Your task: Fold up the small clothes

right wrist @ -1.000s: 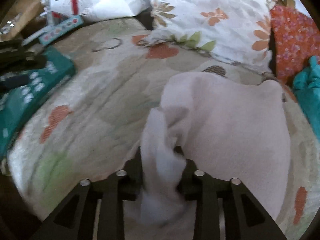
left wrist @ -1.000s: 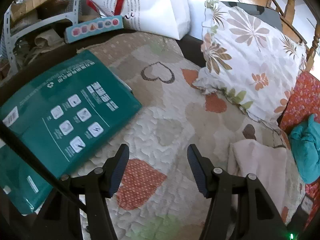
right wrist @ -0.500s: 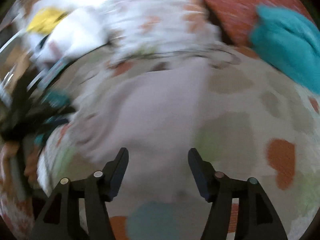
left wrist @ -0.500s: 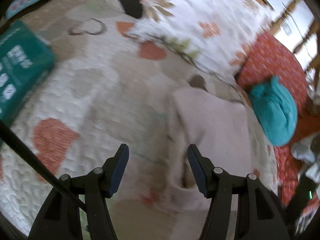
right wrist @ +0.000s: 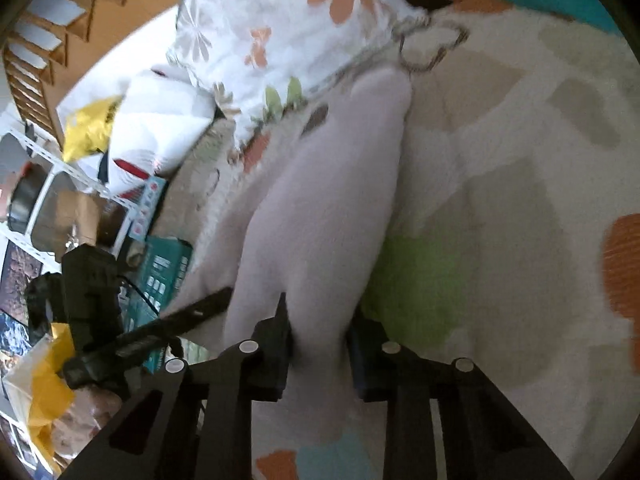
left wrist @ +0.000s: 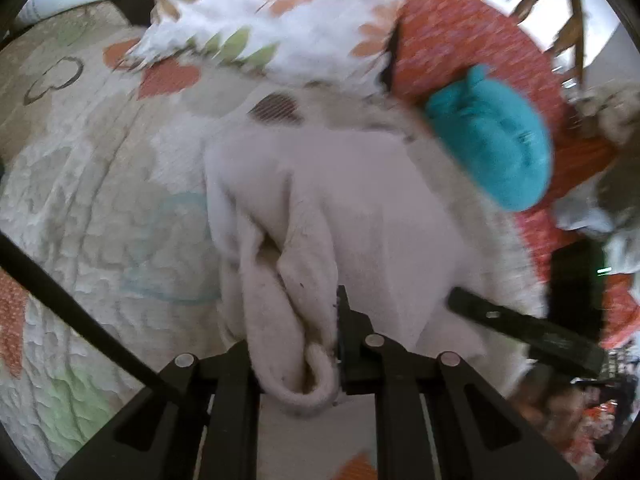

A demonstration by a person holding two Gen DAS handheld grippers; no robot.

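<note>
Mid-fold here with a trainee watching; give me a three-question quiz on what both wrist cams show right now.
1. True or false: the left claw is shut on the white cloth.
2. What is the right claw gripping? A) teal garment B) white cloth C) floral pillow
3. What colour is the bundled garment lying beyond the cloth on the red patterned cover?

Key: 1 true; 2 B; 3 teal.

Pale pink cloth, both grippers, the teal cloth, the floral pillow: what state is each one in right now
Pale pink cloth: on the quilt, bunched near edge pinched by both grippers.
Left gripper: shut on the cloth.
Right gripper: shut on the cloth.
Teal cloth: crumpled, unheld.
Floral pillow: lying beyond the cloth.
</note>
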